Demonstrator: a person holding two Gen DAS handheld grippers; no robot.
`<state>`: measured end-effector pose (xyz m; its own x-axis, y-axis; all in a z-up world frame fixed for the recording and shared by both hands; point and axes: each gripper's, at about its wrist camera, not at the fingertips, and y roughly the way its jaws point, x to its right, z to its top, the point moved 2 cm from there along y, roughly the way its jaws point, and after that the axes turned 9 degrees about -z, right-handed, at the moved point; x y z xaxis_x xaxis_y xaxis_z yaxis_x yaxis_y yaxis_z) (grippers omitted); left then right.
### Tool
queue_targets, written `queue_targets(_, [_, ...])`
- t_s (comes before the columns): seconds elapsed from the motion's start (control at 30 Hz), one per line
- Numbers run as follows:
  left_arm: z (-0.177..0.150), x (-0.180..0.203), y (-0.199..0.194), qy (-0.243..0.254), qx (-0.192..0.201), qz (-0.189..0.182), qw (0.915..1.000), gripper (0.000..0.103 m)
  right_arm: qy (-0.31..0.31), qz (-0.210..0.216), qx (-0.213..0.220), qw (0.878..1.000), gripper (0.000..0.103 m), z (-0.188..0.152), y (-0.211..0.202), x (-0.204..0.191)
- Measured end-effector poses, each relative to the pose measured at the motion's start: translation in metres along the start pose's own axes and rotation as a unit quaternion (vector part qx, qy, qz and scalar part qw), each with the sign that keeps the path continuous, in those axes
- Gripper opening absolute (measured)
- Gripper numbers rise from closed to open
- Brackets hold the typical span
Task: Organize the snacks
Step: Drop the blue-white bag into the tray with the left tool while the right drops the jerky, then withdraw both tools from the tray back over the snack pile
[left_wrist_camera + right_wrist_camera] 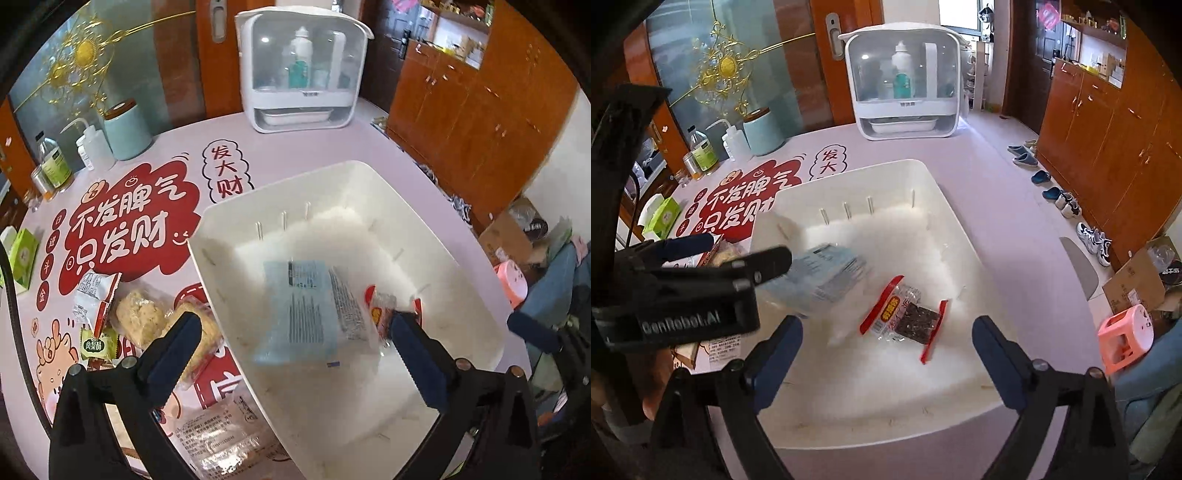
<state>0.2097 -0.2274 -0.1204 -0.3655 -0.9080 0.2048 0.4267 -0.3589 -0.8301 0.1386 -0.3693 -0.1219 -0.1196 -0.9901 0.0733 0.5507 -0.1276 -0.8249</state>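
A white plastic bin [229,236] [960,236] stands on the table. Inside it a blurred light-blue snack packet [299,306] [827,273] lies or falls, and a clear packet with red ends and a dark bar [905,317] [380,314] lies beside it. My left gripper [295,332] is open above the bin's left part; it shows in the right wrist view [746,254] next to the blue packet. My right gripper [886,339] is open and empty over the bin's near side. Several loose snack packets [140,317] lie on the table left of the bin.
A white cabinet with bottles [303,70] [905,81] stands at the table's far edge. A teal canister [127,129], squeeze bottle [94,147] and jar [55,162] stand far left. A green tissue box [22,254] is at left. A pink stool [1126,339] and shoes [1067,203] are on the floor right.
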Motion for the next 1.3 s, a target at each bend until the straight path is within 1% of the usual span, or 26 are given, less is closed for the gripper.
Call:
queue_targets(0.13, [-0.006, 0.004, -0.011, 0.001, 0.004, -0.006, 1.0, 0.102, 0.019, 0.002, 0.001, 1.0, 0.094, -0.001, -0.004, 0.008])
queue_targets(0.47, [-0.016, 0.002, -0.055, -0.003, 0.036, -0.009, 0.9993, 0.102, 0.023, 0.014, 0.014, 1.0, 0.094, -0.002, -0.027, -0.003])
queue_targets(0.63, [-0.026, -0.01, -0.093, -0.015, 0.064, -0.004, 0.9978, 0.103, 0.022, 0.02, 0.012, 0.999, 0.094, -0.006, -0.035, -0.007])
queue_targets(0.73, [-0.035, -0.023, -0.121, -0.019, 0.083, 0.015, 0.9962, 0.102, 0.025, 0.024, 0.012, 0.999, 0.094, -0.009, -0.039, -0.01])
queue_targets(0.83, [-0.049, -0.045, -0.147, -0.024, 0.095, 0.048, 0.9941, 0.103, 0.031, 0.034, 0.015, 0.999, 0.094, -0.009, -0.045, -0.017])
queue_targets(0.87, [-0.056, -0.056, -0.157, -0.03, 0.099, 0.062, 0.9927, 0.103, 0.031, 0.034, 0.018, 0.999, 0.094, -0.008, -0.048, -0.02])
queue_targets(0.97, [-0.072, -0.085, -0.179, -0.053, 0.102, 0.089, 0.9893, 0.102, 0.026, 0.035, 0.031, 0.999, 0.094, -0.005, -0.06, -0.033])
queue_targets(1.1, [-0.092, -0.121, -0.201, -0.082, 0.1, 0.111, 0.9854, 0.103, 0.012, 0.04, 0.052, 0.998, 0.094, -0.001, -0.079, -0.056])
queue_targets(1.3, [-0.113, -0.164, -0.233, -0.095, 0.1, 0.135, 0.9812, 0.102, -0.008, 0.054, 0.076, 0.996, 0.094, 0.004, -0.107, -0.096])
